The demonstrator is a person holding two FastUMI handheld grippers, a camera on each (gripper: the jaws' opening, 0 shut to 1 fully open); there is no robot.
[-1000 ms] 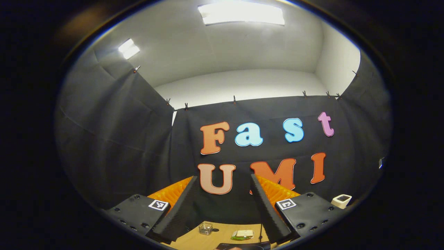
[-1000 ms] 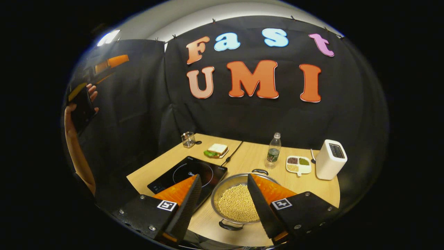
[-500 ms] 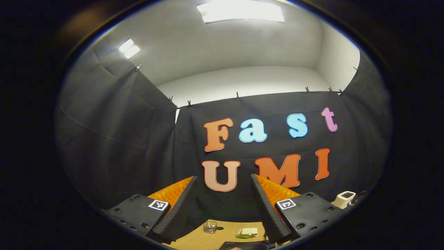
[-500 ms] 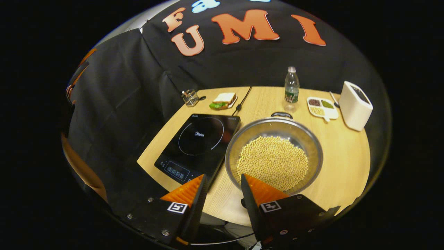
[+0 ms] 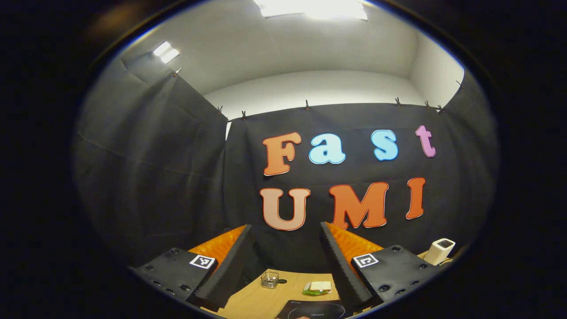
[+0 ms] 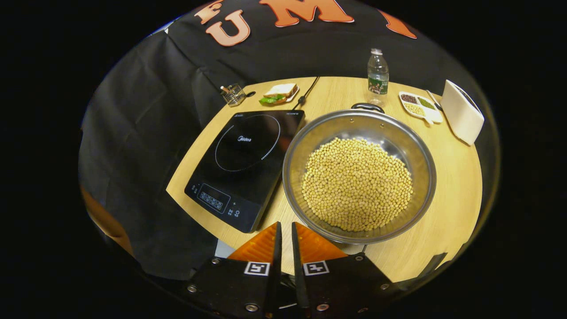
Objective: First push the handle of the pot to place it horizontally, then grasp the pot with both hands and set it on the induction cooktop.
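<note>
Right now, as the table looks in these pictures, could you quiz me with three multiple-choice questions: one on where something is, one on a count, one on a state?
1. The black induction cooktop lies where, in the right gripper view?
A. left of the round steel pot of yellow beans
B. under it
C. behind the white toaster

2. Clear plastic bottles on the wooden table?
A. none
B. one
C. three

3. The right gripper has its jaws:
A. wide apart
B. nearly closed on nothing
C. clamped on the pot

Answers: 1 A, the pot stands beside it. 2 B, one stands behind the pot. 3 B, a thin gap, nothing inside.
</note>
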